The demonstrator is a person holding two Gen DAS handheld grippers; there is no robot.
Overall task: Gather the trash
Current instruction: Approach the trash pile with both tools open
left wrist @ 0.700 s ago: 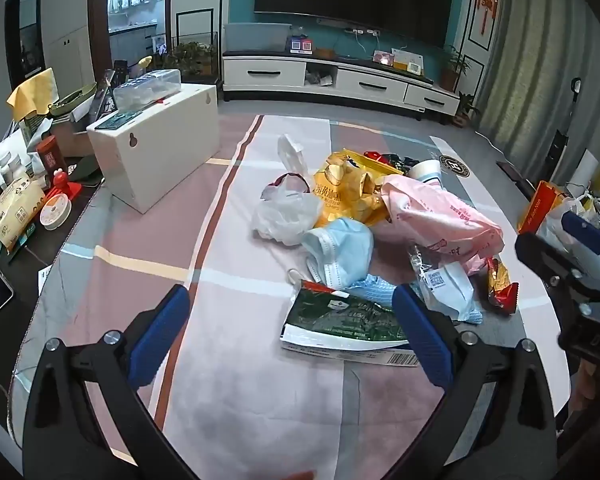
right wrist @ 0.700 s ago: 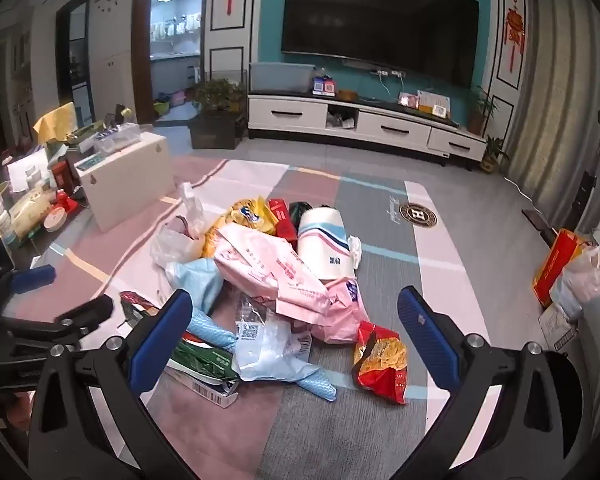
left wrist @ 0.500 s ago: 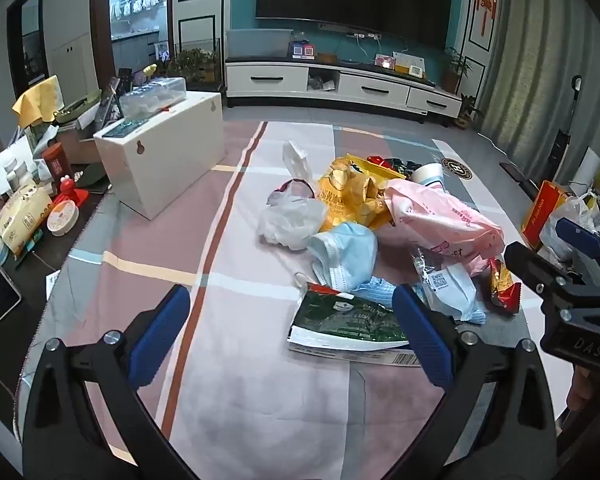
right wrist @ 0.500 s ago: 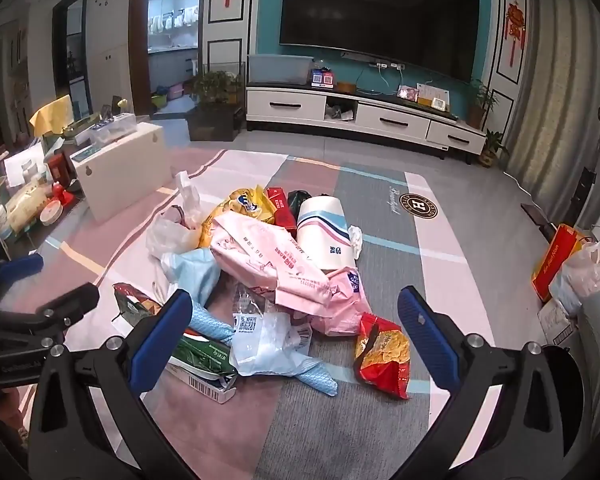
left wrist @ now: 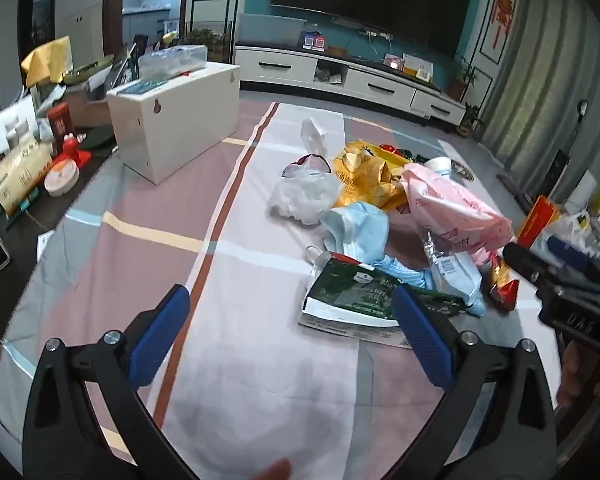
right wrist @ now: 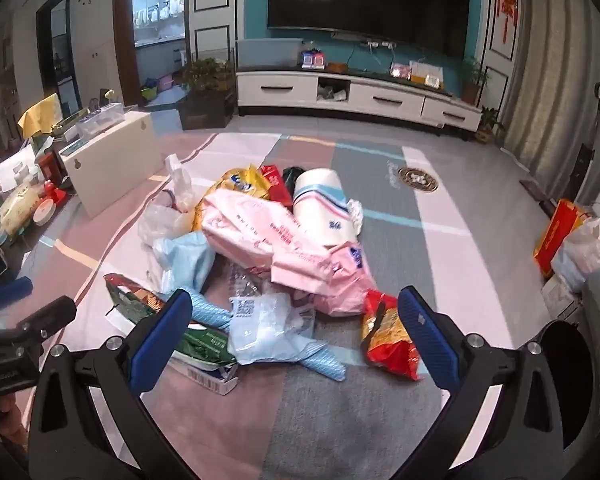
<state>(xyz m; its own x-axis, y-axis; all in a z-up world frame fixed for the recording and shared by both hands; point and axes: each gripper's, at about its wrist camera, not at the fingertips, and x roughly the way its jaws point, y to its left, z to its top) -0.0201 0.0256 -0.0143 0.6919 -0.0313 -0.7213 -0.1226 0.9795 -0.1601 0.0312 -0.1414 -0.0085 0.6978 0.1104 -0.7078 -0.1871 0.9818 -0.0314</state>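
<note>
Both of our views have edged nearer the trash pile point(right wrist: 268, 264) on the rug point(left wrist: 228, 360); left hand-held gripper point(left wrist: 290, 336) and right hand-held gripper point(right wrist: 296, 332) gape wide, empty, nothing collected yet.

The left hand-held gripper point(left wrist: 290, 334) tilts downward with its blue-padded jaws spread wide and nothing between them. The right hand-held gripper point(right wrist: 296, 330) slants down likewise, jaws equally wide and holding nothing. Each shows at the edge of the other's view, side by side and apart. Part of a hand point(right wrist: 4, 420) grips the left one's handle
</note>
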